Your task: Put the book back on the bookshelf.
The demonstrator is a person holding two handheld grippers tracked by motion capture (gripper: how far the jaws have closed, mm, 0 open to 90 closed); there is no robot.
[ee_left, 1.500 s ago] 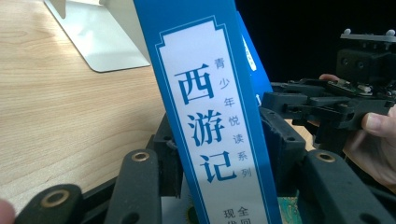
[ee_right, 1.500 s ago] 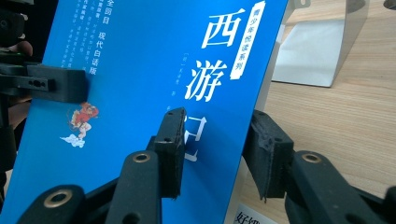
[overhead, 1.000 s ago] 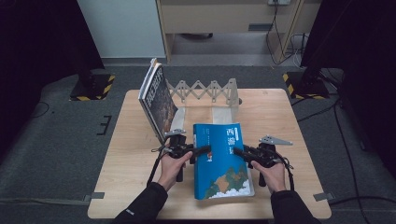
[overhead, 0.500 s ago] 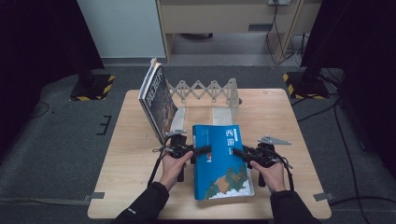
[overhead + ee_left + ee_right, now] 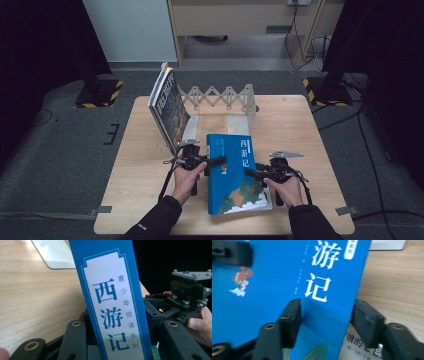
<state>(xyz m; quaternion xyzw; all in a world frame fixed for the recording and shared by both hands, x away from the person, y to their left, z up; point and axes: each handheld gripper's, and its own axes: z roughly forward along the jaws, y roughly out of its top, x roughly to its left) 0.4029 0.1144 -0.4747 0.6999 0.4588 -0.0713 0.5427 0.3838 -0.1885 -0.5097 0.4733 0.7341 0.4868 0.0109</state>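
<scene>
Blue book: a thick blue paperback with white Chinese title lettering and a green-and-white picture at its lower edge (image 5: 235,172); it rests on the light wooden table (image 5: 310,135), between my two hands, its spine toward my left one.
Left claw: my left gripper (image 5: 216,161) reaches in from the book's left edge. In the left gripper view its black jaws stand on either side of the blue spine with its white label (image 5: 113,315), and I read that as a grip on the spine.
Right claw: my right gripper (image 5: 250,173) comes in at the book's right edge. Its jaws have just been opening; in the right gripper view they straddle the cover's edge (image 5: 329,312) with a gap on the right side, so the pads are not pressing.
Second book: a dark-covered book (image 5: 170,107) stands tilted, behind the blue book and to its left.
Rack: a pale wooden folding lattice rack (image 5: 220,95) stands behind the blue book, just beside the dark one.
White sheet: a flat white plate (image 5: 239,122) lies just behind the blue book's top edge.
</scene>
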